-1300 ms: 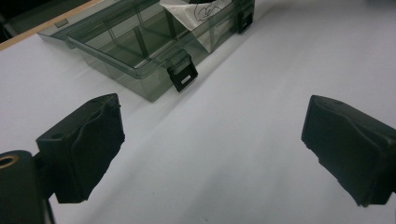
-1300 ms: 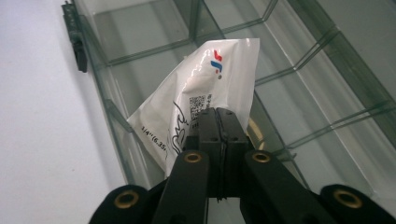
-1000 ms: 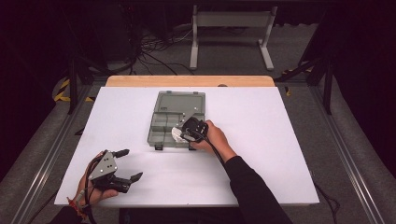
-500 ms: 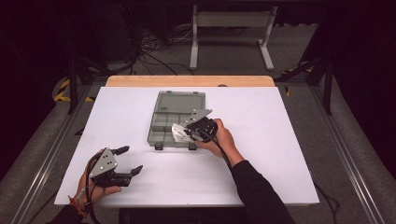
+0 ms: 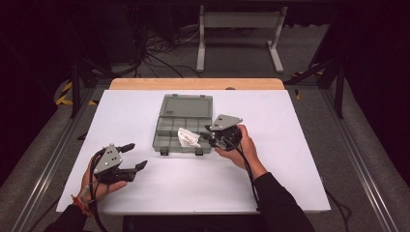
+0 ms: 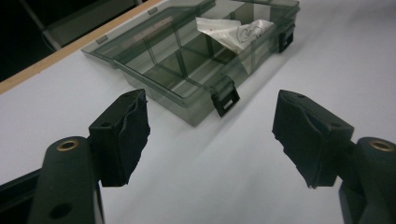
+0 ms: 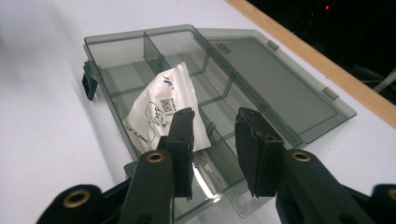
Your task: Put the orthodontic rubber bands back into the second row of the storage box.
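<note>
A grey see-through organizer box [image 5: 170, 126] lies mid-table, its lid open flat on the far side. A white printed packet [image 5: 187, 137] rests in a front compartment, propped on the dividers [image 7: 163, 105]. My right gripper [image 5: 205, 137], held in a hand just right of the box, points at the packet. Its jaws have just been opening and stand apart short of the packet [image 7: 215, 140], nothing between them. My left gripper [image 5: 138, 154] hovers at the front left, facing the box [image 6: 187, 60]. Its jaws have just been closing but stay wide apart [image 6: 210, 126] with nothing between them.
The white table top [image 5: 300, 145] has a wooden strip [image 5: 193, 83] along its far edge. Beyond it stand a metal frame [image 5: 239, 29] and floor cables [image 5: 159, 48]. Black latches [image 6: 224, 98] stick out from the box front.
The right gripper has let go of the packet and drawn back to the right of the box, jaws parting. The packet stays in the box. The left gripper's jaws have narrowed somewhat.
</note>
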A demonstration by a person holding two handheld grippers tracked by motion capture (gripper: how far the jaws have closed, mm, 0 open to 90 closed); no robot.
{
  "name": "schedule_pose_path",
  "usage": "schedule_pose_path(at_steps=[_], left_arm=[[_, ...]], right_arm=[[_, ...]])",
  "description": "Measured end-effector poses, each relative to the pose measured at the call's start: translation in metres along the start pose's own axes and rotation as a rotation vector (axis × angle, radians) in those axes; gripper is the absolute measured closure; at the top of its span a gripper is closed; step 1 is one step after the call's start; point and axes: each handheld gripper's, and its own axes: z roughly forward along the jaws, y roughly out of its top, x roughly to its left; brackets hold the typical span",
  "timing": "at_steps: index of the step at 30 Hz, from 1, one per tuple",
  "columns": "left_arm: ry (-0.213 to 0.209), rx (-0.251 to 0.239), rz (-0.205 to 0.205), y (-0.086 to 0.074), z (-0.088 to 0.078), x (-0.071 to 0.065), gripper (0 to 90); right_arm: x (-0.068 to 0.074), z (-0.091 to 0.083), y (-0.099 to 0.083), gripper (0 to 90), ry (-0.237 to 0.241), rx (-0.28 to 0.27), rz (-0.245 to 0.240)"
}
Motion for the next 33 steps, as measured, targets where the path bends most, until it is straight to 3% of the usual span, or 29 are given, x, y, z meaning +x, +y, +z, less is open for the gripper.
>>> schedule_pose_path(at_steps=[5,14,19,23,28,33], left_arm=[[0.024,-0.012,0.005,0.014,0.009,0.009,30.2],[0.040,-0.015,0.006,0.031,0.033,0.021,29.7],[0.042,-0.012,-0.020,0.035,0.040,0.028,28.1],[0.058,-0.016,-0.033,0.038,0.044,0.035,28.3],[0.064,-0.024,-0.022,0.042,0.045,0.041,27.2],[0.081,-0.023,-0.038,0.043,0.047,0.050,26.3]], right_arm=[[-0.006,-0.015,-0.006,62.1,0.006,-0.042,0.031],[-0.016,-0.032,-0.016,59.0,-0.040,-0.055,0.045],[-0.022,-0.036,-0.019,56.3,-0.049,-0.070,0.066],[-0.024,-0.035,-0.020,51.0,-0.055,-0.067,0.083],[-0.027,-0.034,-0.023,38.5,-0.078,-0.060,0.103],[-0.032,-0.031,-0.027,26.5,-0.108,-0.047,0.130]])
